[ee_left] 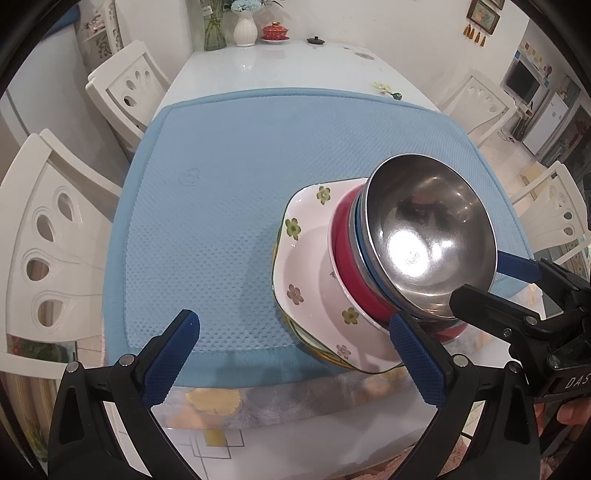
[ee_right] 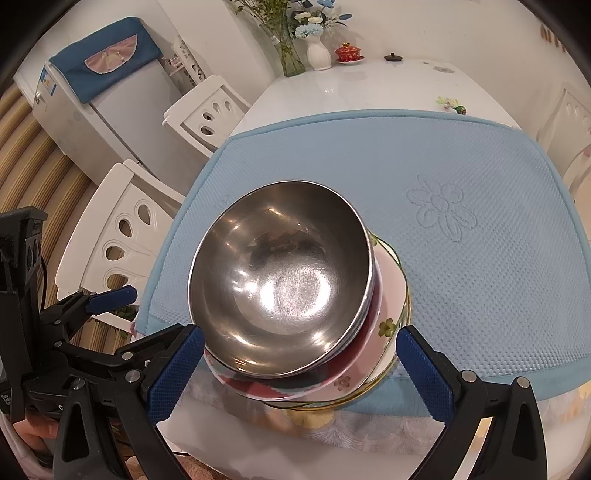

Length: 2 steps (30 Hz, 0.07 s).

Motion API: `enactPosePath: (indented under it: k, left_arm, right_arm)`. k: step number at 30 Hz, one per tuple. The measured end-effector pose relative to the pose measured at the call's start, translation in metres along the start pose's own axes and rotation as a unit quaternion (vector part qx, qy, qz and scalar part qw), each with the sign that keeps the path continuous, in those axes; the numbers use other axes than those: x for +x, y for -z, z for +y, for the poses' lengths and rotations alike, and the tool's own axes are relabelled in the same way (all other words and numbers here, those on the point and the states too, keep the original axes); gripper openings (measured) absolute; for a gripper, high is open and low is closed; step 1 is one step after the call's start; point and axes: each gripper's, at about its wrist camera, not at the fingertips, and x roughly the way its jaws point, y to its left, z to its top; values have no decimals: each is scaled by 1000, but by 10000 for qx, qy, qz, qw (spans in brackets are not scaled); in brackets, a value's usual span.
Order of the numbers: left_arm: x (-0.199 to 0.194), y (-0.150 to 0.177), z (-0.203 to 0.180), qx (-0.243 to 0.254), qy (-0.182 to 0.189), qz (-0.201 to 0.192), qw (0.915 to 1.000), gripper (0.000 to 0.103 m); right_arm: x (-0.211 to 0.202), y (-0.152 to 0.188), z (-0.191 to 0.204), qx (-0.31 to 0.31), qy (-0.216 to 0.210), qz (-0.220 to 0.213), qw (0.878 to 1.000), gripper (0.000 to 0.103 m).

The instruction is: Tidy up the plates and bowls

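Stainless steel bowl seated topmost in a stack, hollow side up, nested over a red bowl with a blue rim band between the two. Stack carried on a square white plate with flower prints, itself lying over a further plate with a green-yellow edge. Whole stack positioned at the near edge of a blue textured mat, slightly overhanging toward the patterned tablecloth. Mat laid on a white table with white chairs alongside. Left gripper spread wide, nothing between the blue pads; right-hand pad just beside the plate's near corner, contact not determinable. Right gripper likewise spread wide, fingers straddling the near side of the stack, left pad close against the steel bowl's wall, contact not determinable. White vase, glass vase with stems and red lidded cup set at the far end of the table.
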Motion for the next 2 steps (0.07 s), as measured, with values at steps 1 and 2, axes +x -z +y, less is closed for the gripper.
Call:
enactPosePath:
  k: [1,2]
  left_arm:
    - [0,0,-1,-1,-21,-9,10000,102]
    - [-1,0,-1,-17,-14,-25,10000,102]
  right_arm:
    - [0,0,0,-1,-2,7,10000,103]
    - [0,0,-1,-1,-4,11,10000,103]
